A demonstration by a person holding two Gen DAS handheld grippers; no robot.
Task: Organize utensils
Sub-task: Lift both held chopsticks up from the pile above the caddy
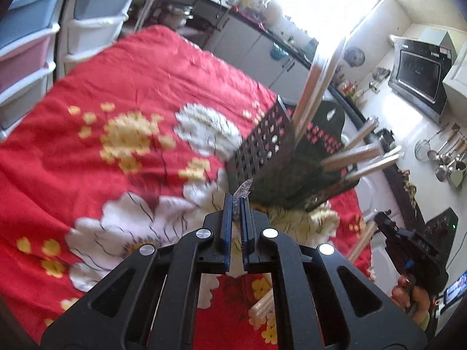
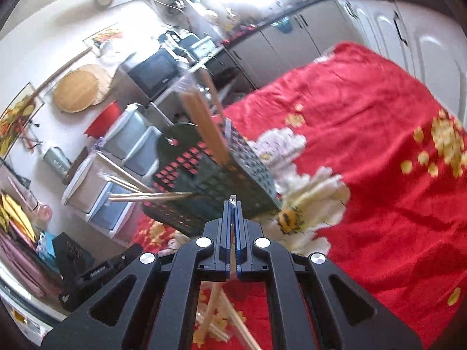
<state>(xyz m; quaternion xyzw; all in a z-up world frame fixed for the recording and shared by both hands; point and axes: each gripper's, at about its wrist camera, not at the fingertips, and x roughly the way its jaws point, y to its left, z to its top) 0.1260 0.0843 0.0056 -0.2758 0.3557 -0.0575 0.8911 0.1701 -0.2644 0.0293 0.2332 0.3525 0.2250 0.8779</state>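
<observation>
A black perforated utensil holder (image 1: 280,157) stands on the red floral cloth with several wrapped chopstick pairs (image 1: 362,154) sticking out of it; it also shows in the right wrist view (image 2: 216,180). My left gripper (image 1: 237,201) is shut on a wrapped chopstick pair whose clear wrapper tip (image 1: 243,189) pokes out beside the holder's base. My right gripper (image 2: 232,207) is shut on a wooden chopstick pair (image 2: 214,300) that hangs down below the jaws, close to the holder. More chopstick pairs (image 2: 230,320) lie on the cloth below.
The red floral cloth (image 1: 131,87) covers the table. Plastic drawer units (image 1: 32,43) stand beyond its far edge. Kitchen cabinets (image 2: 379,29), a microwave (image 1: 417,73) and hanging ladles (image 1: 449,157) line the walls. The right gripper shows in the left view (image 1: 414,245).
</observation>
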